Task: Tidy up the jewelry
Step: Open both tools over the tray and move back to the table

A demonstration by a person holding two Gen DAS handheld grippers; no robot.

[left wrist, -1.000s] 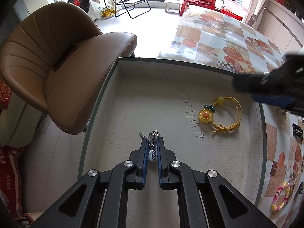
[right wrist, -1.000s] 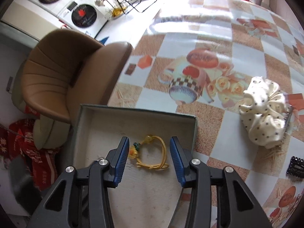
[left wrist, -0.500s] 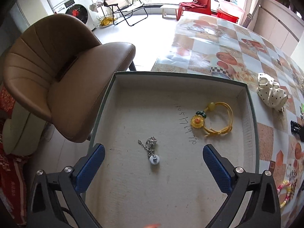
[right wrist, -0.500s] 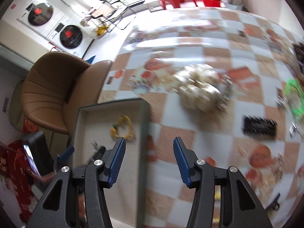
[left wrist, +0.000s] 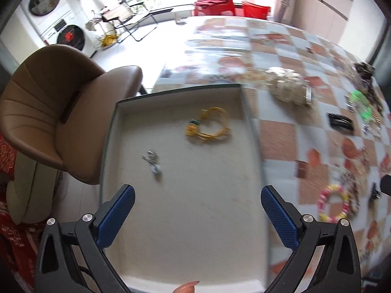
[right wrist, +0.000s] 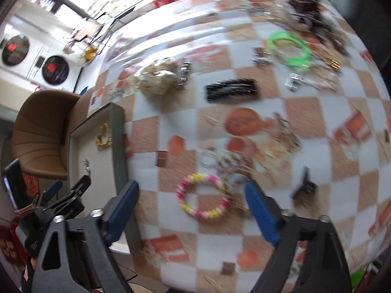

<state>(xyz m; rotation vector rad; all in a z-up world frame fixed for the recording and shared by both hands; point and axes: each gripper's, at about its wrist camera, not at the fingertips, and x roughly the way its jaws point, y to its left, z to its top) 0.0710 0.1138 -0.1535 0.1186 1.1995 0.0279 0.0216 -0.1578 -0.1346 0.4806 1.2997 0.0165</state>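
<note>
A shallow grey box (left wrist: 254, 136) (right wrist: 119, 131) at the table's left edge holds a yellow cord bracelet (left wrist: 210, 128) (right wrist: 103, 135) and a small silver chain with a pendant (left wrist: 152, 162) (right wrist: 86, 164). My left gripper (left wrist: 198, 216) is open and empty, raised above the box's near half. My right gripper (right wrist: 191, 211) is open and empty, above a pink and yellow bead bracelet (right wrist: 202, 200) (left wrist: 336, 204) on the tablecloth. The left gripper also shows in the right wrist view (right wrist: 66, 193).
Loose on the checked tablecloth: a cream dotted scrunchie (right wrist: 158, 77) (left wrist: 287, 86), a black hair clip (right wrist: 232, 90) (left wrist: 339, 120), green bangles (right wrist: 289, 47), a small black clip (right wrist: 305, 186) and a dark pile (right wrist: 310, 7). A brown chair (left wrist: 61, 112) stands left of the box.
My left gripper opened, let go of the silver chain in the box and pulled back. My right gripper swung right from the box to above the bead bracelet.
</note>
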